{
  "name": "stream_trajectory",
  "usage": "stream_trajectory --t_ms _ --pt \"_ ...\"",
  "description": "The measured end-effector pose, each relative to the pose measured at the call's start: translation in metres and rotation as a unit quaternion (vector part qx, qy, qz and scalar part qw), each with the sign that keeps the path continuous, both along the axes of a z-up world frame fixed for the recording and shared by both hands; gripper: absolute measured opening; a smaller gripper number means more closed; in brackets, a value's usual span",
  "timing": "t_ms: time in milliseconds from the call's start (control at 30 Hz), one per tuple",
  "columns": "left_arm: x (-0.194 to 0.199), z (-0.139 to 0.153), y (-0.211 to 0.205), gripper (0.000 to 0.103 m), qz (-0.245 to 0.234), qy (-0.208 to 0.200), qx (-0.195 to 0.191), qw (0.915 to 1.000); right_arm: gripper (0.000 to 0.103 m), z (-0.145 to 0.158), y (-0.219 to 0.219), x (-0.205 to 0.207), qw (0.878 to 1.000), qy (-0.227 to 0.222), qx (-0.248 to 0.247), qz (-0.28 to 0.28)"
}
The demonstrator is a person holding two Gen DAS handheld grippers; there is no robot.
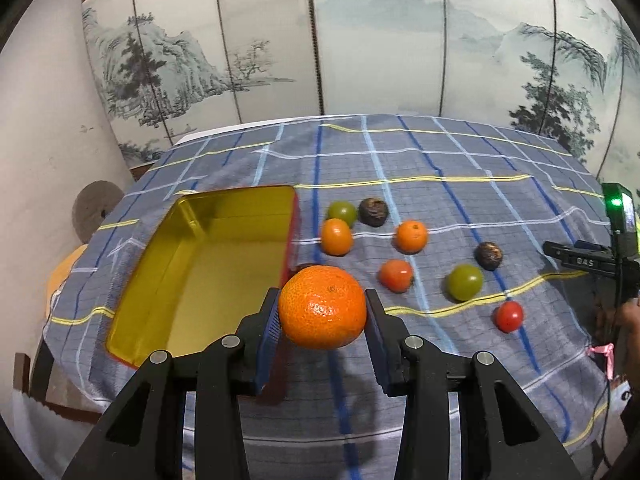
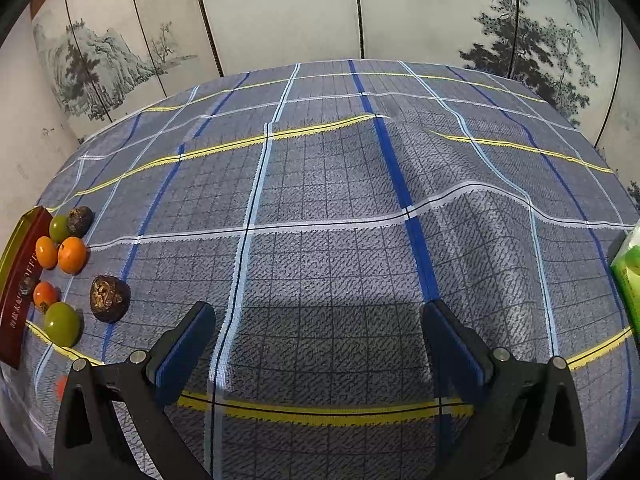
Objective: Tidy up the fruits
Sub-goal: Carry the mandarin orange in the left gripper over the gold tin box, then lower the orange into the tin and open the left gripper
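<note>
My left gripper point(image 1: 322, 307) is shut on a large orange point(image 1: 322, 307) and holds it above the cloth, just right of the open tin box point(image 1: 208, 264) with a gold inside and red walls. Several small fruits lie right of the box: orange ones point(image 1: 337, 237), green ones point(image 1: 464, 282), dark brown ones point(image 1: 489, 255) and a red tomato point(image 1: 509, 316). My right gripper point(image 2: 318, 344) is open and empty above bare cloth. In the right wrist view the fruits point(image 2: 109, 298) and the box wall point(image 2: 18, 292) sit at the far left.
A blue-grey checked tablecloth point(image 2: 320, 184) covers the table. A painted folding screen point(image 1: 360, 40) stands behind it. A green packet point(image 2: 630, 276) lies at the right edge. The right gripper device point(image 1: 600, 256) shows at the right in the left wrist view.
</note>
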State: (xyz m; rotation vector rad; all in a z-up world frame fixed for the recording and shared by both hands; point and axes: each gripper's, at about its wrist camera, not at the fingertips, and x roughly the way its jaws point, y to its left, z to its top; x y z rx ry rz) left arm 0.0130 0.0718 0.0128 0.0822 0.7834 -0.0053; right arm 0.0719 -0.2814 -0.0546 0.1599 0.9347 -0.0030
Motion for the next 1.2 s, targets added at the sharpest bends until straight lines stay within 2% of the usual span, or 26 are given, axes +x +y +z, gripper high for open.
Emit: stream_trajectory --t_ms 467,833,1200 --pt "0.034 -0.016 0.055 0.041 0.034 0.013 0.064 0.9973 0.103 0.000 0.003 0.001 1.000 0.026 -0.010 0.000" --pt "0.078 -0.032 0.095 0.041 0.051 0.044 0.084 0.9941 0.103 -0.001 0.006 0.003 0.999 0.028 -0.024 -0.002" --pt "0.118 -0.042 0.111 0.041 0.044 0.086 0.095 0.9908 0.103 -0.003 0.010 0.005 0.998 0.033 -0.046 -0.005"
